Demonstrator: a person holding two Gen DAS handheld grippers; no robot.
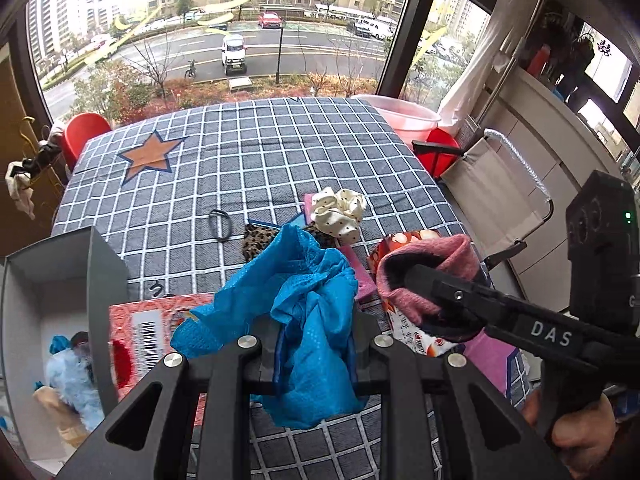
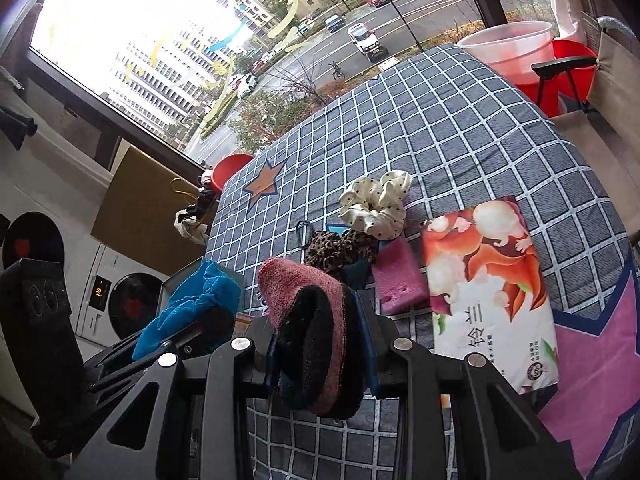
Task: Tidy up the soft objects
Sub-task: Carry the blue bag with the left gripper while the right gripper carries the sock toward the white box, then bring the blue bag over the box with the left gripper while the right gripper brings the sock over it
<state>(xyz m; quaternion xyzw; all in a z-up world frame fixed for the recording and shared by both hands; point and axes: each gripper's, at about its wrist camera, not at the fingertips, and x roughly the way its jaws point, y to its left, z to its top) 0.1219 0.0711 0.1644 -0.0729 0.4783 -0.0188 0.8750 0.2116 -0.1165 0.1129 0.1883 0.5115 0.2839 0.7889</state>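
My left gripper [image 1: 314, 354] is shut on a crumpled blue mesh cloth [image 1: 304, 300], held above the checked bedcover [image 1: 260, 160]. My right gripper [image 2: 322, 344] is shut on a pink and black fuzzy sock [image 2: 316, 320]; the left wrist view shows that sock [image 1: 424, 276] at the right, clamped in the right gripper [image 1: 404, 280]. The blue cloth [image 2: 192, 300] hangs left of the sock in the right wrist view. On the bed lie a white dotted scrunchie [image 2: 376, 204], a leopard scrunchie [image 2: 336, 250], a pink sponge [image 2: 400, 280] and a black hair tie [image 1: 219, 224].
An open grey box [image 1: 52, 280] at the left holds a light blue fluffy item [image 1: 72, 380]. A red printed pack [image 1: 152, 332] lies beside it. A tissue pack [image 2: 488, 288] rests on the right. Red and pink tubs [image 1: 404, 118] and a folding chair [image 1: 492, 184] stand past the bed.
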